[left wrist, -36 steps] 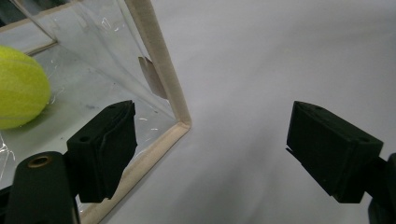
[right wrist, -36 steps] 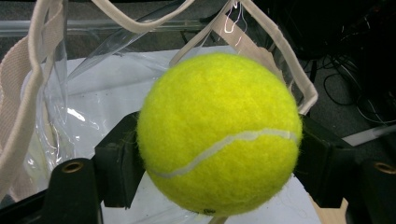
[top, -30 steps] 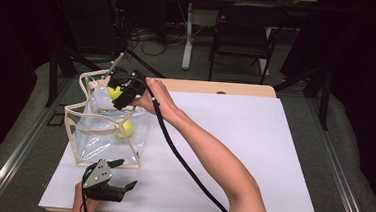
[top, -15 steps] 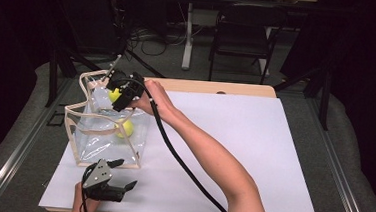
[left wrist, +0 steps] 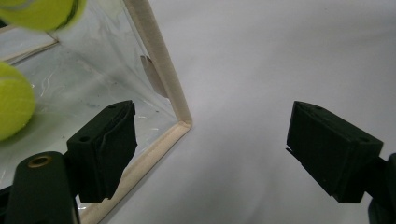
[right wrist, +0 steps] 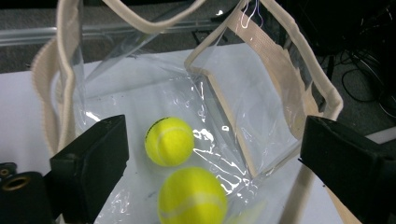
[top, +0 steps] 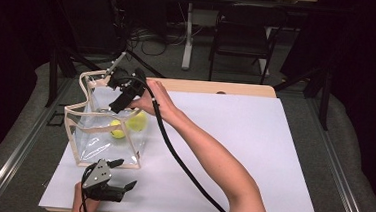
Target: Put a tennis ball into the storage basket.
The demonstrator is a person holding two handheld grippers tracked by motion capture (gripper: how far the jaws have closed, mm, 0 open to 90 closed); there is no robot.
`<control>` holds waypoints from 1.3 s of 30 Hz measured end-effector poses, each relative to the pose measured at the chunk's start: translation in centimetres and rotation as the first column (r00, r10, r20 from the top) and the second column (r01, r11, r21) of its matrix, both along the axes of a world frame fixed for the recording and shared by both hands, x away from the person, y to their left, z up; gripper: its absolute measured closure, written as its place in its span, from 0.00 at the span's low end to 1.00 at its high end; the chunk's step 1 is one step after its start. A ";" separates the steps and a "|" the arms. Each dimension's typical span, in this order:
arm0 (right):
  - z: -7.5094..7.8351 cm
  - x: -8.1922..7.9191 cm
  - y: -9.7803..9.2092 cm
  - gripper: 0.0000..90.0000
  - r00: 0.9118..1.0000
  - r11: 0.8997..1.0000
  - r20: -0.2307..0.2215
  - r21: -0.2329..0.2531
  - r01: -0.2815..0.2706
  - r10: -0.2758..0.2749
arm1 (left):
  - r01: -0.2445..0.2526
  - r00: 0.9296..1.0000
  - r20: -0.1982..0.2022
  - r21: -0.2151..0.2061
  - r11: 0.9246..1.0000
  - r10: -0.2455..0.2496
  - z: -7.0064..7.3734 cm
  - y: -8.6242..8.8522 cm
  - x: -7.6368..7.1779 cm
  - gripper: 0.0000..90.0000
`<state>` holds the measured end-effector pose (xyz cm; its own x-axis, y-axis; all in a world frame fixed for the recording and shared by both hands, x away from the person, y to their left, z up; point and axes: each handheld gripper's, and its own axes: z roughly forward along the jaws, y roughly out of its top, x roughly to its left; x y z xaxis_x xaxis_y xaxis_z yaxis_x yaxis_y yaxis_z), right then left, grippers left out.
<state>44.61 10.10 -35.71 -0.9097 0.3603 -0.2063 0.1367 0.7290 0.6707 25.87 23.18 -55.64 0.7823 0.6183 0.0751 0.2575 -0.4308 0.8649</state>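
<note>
Since a second ago: a second tennis ball point(right wrist: 192, 198) now shows in the bag, blurred, apparently just released and falling. Right gripper point(top: 122, 95) has eased slightly back over the bag mouth.

Counter point(top: 252, 155): white board, bare on the right.

Clear plastic tote bag point(top: 105, 130) with tan trim stands at far left, mouth open, handles drooping.

Right gripper above the mouth, jaws wide apart, empty.

Left gripper point(top: 116, 183) rests low on the near-left counter, just beside the bag's near corner, jaws spread wide, gripping nothing.

First tennis ball point(right wrist: 169, 141) lies on the bag floor; the blurred one is just nearer the camera.

Step, as judged: dropping balls into the bag. Next move likely calls for lifting the right gripper clear of the handles without snagging them.
</note>
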 end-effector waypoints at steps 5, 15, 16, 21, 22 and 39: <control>0.8 -0.4 -1.7 0.01 1.000 0.999 -0.010 0.043 -0.006 0.006 | -0.001 1.000 -0.001 0.001 1.000 0.001 0.0 0.0 0.0 0.18; 0.4 -1.2 -4.8 0.00 0.999 0.999 -0.031 0.049 -0.005 0.007 | 0.000 1.000 -0.006 0.001 1.000 0.000 0.0 -0.2 0.1 0.18; 0.3 -1.2 -5.1 0.00 0.999 0.999 -0.032 0.052 -0.003 0.004 | -0.001 1.000 -0.005 0.000 1.000 0.001 0.0 -0.2 0.1 0.18; 0.3 -1.3 -6.4 0.00 1.000 0.997 -0.030 0.080 0.008 -0.005 | 0.001 1.000 -0.002 0.007 1.000 -0.001 0.0 -0.3 0.2 0.18; 0.4 -1.4 -6.6 0.00 1.000 0.996 -0.027 0.083 0.010 -0.007 | -0.001 1.000 -0.006 0.005 1.000 0.001 0.0 -0.3 0.2 0.18; 0.0 -1.5 -10.5 0.00 0.999 0.994 -0.026 0.098 0.039 -0.036 | -0.011 1.000 -0.010 0.008 1.000 0.011 -0.1 -0.2 0.0 0.18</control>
